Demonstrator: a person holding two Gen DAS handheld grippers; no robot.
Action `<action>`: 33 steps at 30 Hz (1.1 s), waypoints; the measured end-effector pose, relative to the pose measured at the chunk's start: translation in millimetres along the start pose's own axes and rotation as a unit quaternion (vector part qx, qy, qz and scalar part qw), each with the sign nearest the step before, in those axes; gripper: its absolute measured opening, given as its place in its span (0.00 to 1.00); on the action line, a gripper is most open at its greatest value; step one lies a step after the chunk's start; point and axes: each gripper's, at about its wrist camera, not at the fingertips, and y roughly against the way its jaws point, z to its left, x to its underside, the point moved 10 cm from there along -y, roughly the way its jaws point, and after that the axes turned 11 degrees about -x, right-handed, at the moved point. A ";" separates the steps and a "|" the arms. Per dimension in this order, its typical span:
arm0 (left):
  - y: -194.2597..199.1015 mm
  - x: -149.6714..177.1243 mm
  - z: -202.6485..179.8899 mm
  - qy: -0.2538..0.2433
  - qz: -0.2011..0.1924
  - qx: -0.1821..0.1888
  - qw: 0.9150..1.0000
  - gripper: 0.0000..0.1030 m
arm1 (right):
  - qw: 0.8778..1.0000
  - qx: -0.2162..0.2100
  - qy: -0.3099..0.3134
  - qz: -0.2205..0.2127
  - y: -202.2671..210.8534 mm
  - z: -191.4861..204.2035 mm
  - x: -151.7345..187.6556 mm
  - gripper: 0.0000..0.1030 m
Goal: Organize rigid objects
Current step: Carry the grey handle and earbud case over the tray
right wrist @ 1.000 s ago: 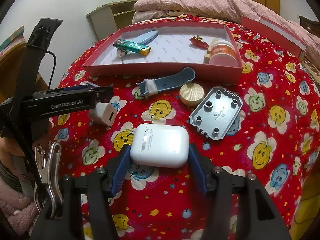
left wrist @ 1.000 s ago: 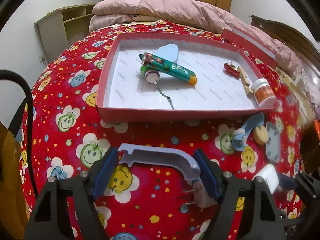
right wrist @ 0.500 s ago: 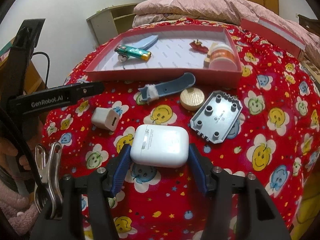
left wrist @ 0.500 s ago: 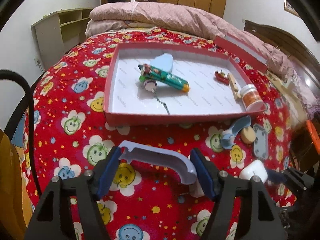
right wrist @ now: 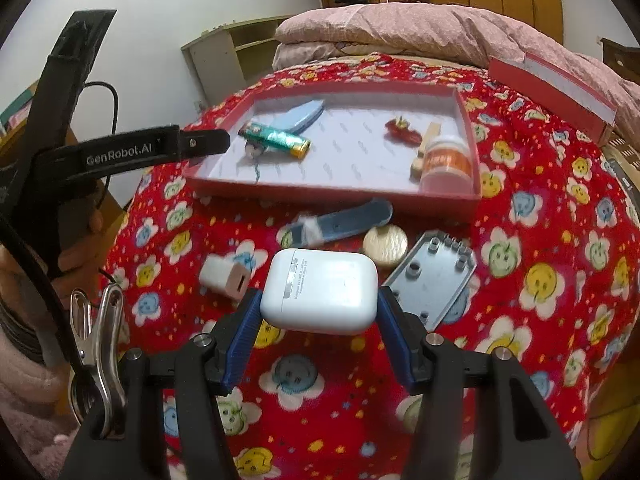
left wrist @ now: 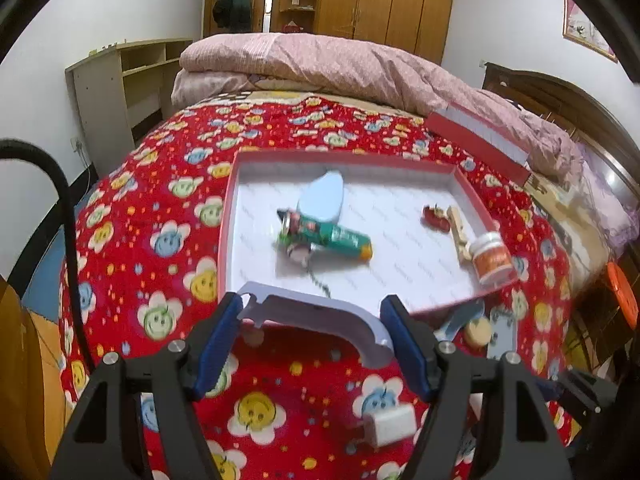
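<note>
Red tray [right wrist: 468,128] sits on the flowered red bedspread [right wrist: 540,240], far side, holding a green tube [right wrist: 276,138], a pale blue piece [right wrist: 302,114] and an orange-labelled jar [right wrist: 446,162]. Left gripper [left wrist: 314,322] clamps a grey curved handle [left wrist: 320,316] above the tray's near rim. Right gripper [right wrist: 318,312] clamps a white earbud case [right wrist: 320,290], held above the bedspread near the white charger [right wrist: 224,280] and grey plate [right wrist: 434,276].

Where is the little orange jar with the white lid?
In the right wrist view, the orange jar lies on its side in the near right corner of the red tray, beside a wooden clothespin.
</note>
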 end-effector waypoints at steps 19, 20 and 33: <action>-47.8 -17.0 -31.0 0.019 0.039 0.013 0.999 0.73 | 0.999 0.033 0.019 -0.014 -8.8 -45.3 -95.9 0.56; -50.5 -16.6 -31.8 0.018 0.040 0.010 0.999 0.73 | 0.999 0.034 0.019 -0.013 -11.1 -49.1 -100.6 0.56; -73.2 -21.1 -34.7 0.011 0.033 -0.010 0.999 0.73 | 0.999 0.038 -0.004 0.012 -53.2 -90.2 -139.3 0.56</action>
